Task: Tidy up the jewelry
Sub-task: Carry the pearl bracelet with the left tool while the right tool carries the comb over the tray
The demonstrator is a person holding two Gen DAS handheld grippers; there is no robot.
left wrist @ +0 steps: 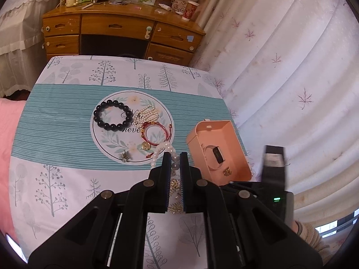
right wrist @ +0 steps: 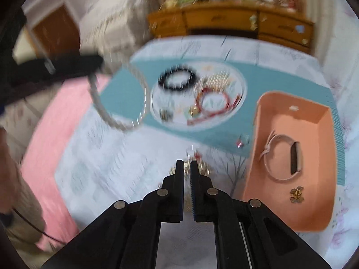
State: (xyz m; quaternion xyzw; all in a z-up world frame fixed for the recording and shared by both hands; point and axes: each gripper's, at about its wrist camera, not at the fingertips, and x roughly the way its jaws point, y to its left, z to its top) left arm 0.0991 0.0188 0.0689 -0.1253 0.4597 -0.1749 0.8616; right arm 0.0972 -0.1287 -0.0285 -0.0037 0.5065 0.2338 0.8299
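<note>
Tree-patterned cloth with a teal striped band covers the counter [left wrist: 67,134], and behind it stands a wooden dresser [left wrist: 121,33] with a pale curtain [left wrist: 291,78] to the right. On the teal band sits a round printed plate [left wrist: 105,139] carrying a black bead bracelet [left wrist: 112,115] toward its far left, a coiled pearl strand [left wrist: 149,114] beside it, a red cord bracelet [left wrist: 156,132] with a gold pendant [left wrist: 145,145] below that, and a small metallic brooch [left wrist: 125,156] near the plate's near rim. Just right of the plate, toward the counter's right edge, lies an open peach jewelry box [left wrist: 233,134] holding a pale-strapped watch [left wrist: 215,154] and a small gold ornament [left wrist: 227,172] at its near end. The left tongs [left wrist: 175,157] are closed down to a narrow gap on a white pearl necklace [left wrist: 160,150]; in the right wrist view that necklace [right wrist: 107,109] hangs as a loop from the left tongs [right wrist: 96,63], lifted above the counter's left side. Gold leaf-shaped jewelry [left wrist: 176,185] lies on the cloth between plate and near edge. The right tongs [right wrist: 187,163] are nearly closed with only a slit between them, right at that gold jewelry [right wrist: 202,168]; heavy blur there means I cannot tell whether they grip it. The right tongs' tip [left wrist: 273,157] shows beside the box in the left wrist view.
</note>
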